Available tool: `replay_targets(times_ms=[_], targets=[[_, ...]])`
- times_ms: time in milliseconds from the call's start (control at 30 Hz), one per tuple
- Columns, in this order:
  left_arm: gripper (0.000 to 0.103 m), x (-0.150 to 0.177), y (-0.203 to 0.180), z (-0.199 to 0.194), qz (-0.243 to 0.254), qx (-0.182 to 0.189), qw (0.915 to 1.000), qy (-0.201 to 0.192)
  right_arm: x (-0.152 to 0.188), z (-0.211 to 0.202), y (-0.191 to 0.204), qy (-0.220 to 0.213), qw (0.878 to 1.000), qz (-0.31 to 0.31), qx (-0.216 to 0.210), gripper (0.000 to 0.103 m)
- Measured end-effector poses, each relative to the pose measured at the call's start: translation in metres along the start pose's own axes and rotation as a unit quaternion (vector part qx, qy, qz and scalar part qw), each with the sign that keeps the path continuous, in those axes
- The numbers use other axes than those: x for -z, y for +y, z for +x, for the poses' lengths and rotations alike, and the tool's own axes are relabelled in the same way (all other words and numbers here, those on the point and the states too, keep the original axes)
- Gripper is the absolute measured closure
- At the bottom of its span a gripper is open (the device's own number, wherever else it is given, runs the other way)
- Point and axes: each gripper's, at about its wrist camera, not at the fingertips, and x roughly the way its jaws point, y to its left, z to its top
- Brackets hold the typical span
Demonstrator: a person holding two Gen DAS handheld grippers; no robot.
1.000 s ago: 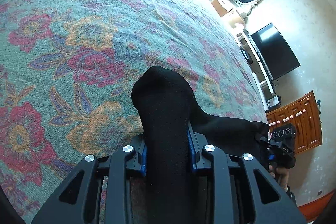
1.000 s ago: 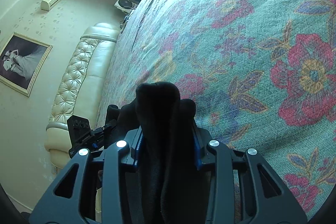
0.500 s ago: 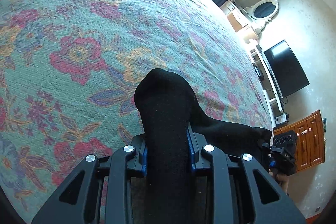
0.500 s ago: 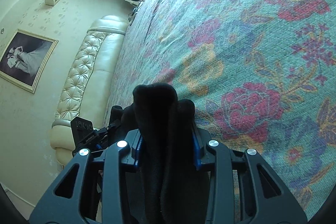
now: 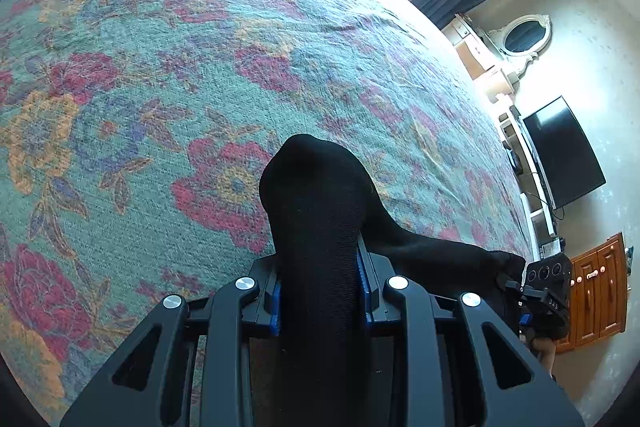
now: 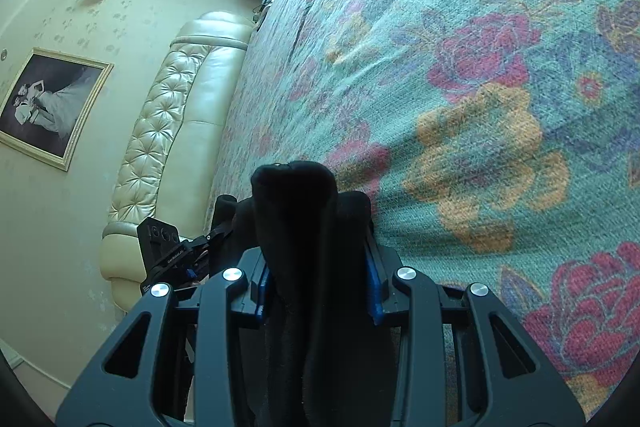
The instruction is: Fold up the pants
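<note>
Both grippers have slid across the bed since the earlier frames, the floral pattern under each having shifted while the grips look unchanged. On the left gripper (image 5: 320, 291), the jaws stand narrow, clamped on a thick bunch of the black pants (image 5: 316, 227), which bulges past the blue pads toward the far side. From there a band of the same cloth runs right to the right gripper (image 6: 318, 287), whose jaws likewise pinch a folded wad of it. The pants hang between the two tools, above the near edge of the bedspread (image 5: 160, 75). A television (image 5: 564, 151) stands far right.
</note>
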Motion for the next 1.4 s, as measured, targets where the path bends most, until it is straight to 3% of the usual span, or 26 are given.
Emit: replay_targets(times_ms=[233, 400, 500, 633, 767, 967, 1000, 1033, 1067, 1167, 1400], targets=[[0.072, -0.006, 0.012, 0.008, -0.011, 0.003, 0.9999, 0.007, -0.009, 0.017, -0.004, 0.004, 1.0, 0.01, -0.002, 0.068], [0.055, -0.001, 0.017, 0.007, -0.008, 0.026, 0.9995, 0.014, -0.005, 0.014, -0.01, 0.001, 1.0, 0.016, -0.003, 0.06], [0.042, 0.006, 0.022, -0.006, -0.014, 0.042, 0.9989, 0.017, 0.002, 0.005, -0.009, 0.006, 1.0, 0.005, 0.007, 0.049], [0.038, 0.03, 0.032, -0.033, -0.022, 0.061, 0.9978, 0.013, 0.022, -0.012, 0.001, 0.006, 0.999, -0.02, 0.029, 0.029], [0.038, 0.069, 0.044, -0.056, -0.049, 0.064, 0.9966, 0.012, 0.055, -0.031, 0.001, 0.018, 0.999, -0.025, 0.039, 0.027], [0.038, 0.118, 0.049, -0.071, -0.096, 0.097, 0.9906, 0.009, 0.088, -0.044, -0.004, 0.032, 0.999, 0.005, 0.009, 0.026], [0.038, 0.123, 0.047, -0.072, -0.093, 0.097, 0.9909, 0.008, 0.091, -0.045, -0.004, 0.032, 0.999, 0.005, 0.009, 0.026], [0.037, 0.126, 0.045, -0.072, -0.091, 0.097, 0.9911, 0.009, 0.093, -0.045, -0.003, 0.032, 0.999, 0.002, 0.011, 0.034], [0.032, 0.128, 0.042, -0.072, -0.09, 0.098, 0.991, 0.011, 0.096, -0.044, -0.003, 0.034, 0.999, 0.004, 0.018, 0.053], [0.031, 0.132, 0.032, -0.068, -0.085, 0.114, 0.9897, 0.02, 0.103, -0.043, -0.011, 0.031, 0.999, 0.018, 0.019, 0.065], [0.03, 0.141, 0.015, -0.06, -0.034, 0.082, 0.996, 0.014, 0.113, -0.049, -0.016, 0.017, 1.0, 0.018, 0.01, 0.071]])
